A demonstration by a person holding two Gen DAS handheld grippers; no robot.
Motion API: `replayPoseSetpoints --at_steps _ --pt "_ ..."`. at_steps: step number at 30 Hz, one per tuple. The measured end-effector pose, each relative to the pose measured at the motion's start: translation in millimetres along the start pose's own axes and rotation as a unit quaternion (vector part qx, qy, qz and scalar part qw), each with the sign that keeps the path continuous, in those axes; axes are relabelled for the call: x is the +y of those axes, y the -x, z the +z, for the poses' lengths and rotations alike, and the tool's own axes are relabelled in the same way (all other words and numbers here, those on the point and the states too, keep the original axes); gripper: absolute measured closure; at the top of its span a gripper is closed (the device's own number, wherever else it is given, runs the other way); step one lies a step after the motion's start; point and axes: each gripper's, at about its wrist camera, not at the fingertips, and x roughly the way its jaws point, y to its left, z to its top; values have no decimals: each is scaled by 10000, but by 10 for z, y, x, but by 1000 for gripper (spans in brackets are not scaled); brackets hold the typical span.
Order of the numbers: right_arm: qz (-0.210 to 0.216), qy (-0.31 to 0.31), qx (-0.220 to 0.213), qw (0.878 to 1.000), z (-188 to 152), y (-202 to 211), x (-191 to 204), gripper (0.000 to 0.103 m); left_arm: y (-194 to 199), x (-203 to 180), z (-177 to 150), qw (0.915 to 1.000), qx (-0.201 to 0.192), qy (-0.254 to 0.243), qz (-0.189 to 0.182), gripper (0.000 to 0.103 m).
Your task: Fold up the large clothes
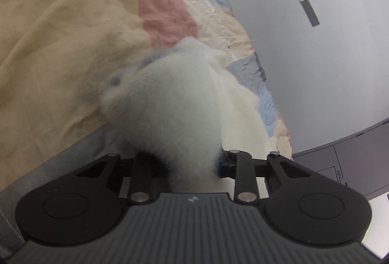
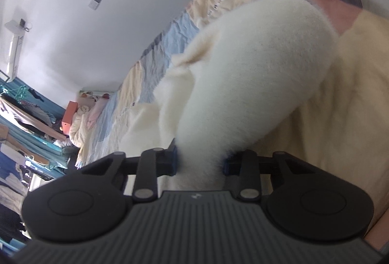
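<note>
A white fluffy garment (image 1: 175, 98) lies bunched on a patchwork quilt (image 1: 60, 33) of beige, pink and blue patches. In the left wrist view a thick fold of it runs back between the fingers of my left gripper (image 1: 192, 164), which is shut on it; the fleece hides most of the left finger. In the right wrist view the same white fleece garment (image 2: 255, 64) rises in a rounded hump over the quilt (image 2: 340, 106). Its near end is pinched between the blue pads (image 2: 173, 159) of my right gripper (image 2: 199, 162).
A pale wall (image 1: 316, 45) with a grey panel (image 1: 307, 9) runs along the bed's far side, above a dark cabinet (image 1: 340, 166). In the right wrist view, hanging clothes and clutter (image 2: 29, 113) and a heap of bedding (image 2: 80, 118) sit beyond the bed's end.
</note>
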Motion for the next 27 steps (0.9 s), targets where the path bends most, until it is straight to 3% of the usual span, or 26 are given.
replayPoseSetpoints --at_steps 4,9,13,21,27 --pt "213 118 -24 9997 109 197 90 69 319 -206 -22 9993 -118 -282 -232 70" --pt "427 180 250 9986 228 492 201 68 758 -359 -81 9984 -180 -397 -351 70" --pt "463 262 313 9981 207 736 215 68 1006 -275 -136 9981 28 -272 -549 67" --pt "469 319 325 9979 162 722 138 66 1011 -166 -206 9983 181 -162 -522 67" --pt "962 286 214 9947 318 702 249 63 965 -276 5 9974 138 -4 -706 66"
